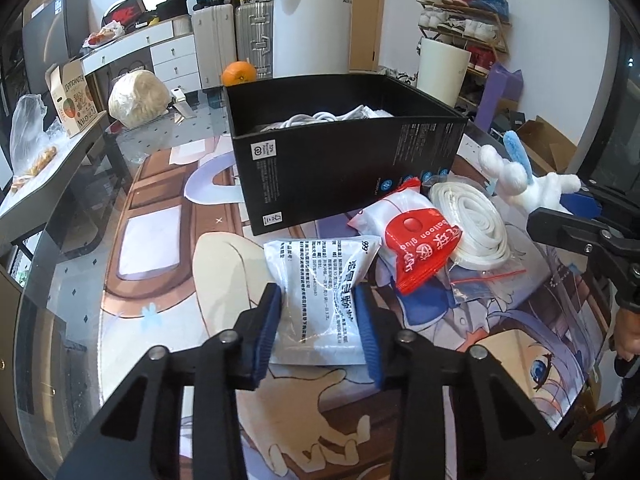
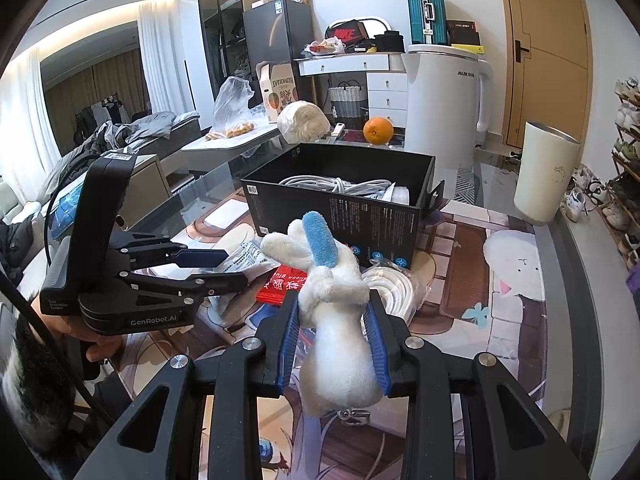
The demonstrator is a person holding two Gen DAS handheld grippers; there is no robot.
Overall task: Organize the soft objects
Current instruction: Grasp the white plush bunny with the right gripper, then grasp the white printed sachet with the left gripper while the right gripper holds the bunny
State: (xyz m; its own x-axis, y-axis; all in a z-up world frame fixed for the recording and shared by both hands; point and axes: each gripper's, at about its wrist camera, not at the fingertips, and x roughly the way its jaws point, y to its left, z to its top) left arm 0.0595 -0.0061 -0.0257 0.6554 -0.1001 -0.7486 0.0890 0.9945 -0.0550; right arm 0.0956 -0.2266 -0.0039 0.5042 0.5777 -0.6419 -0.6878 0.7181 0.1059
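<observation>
My left gripper (image 1: 318, 296) is shut on a white printed packet (image 1: 320, 264) that lies on the picture-printed table mat in front of an open black box (image 1: 344, 168). From the right wrist view, the left gripper (image 2: 234, 268) reaches in from the left, low over the packets. My right gripper (image 2: 333, 304) is shut on a white plush rabbit with a blue ear (image 2: 340, 352), held above the mat before the black box (image 2: 332, 208). A red-and-white packet (image 1: 420, 248) and a bagged white coil (image 1: 476, 224) lie beside the box. White cables fill the box.
Behind the box stand an orange (image 1: 239, 73), a tall white appliance (image 1: 312, 24) and a cream cylinder (image 1: 442, 70). A wrapped pale bundle (image 1: 136, 98) sits at the far left. The glass table's edge curves along the left.
</observation>
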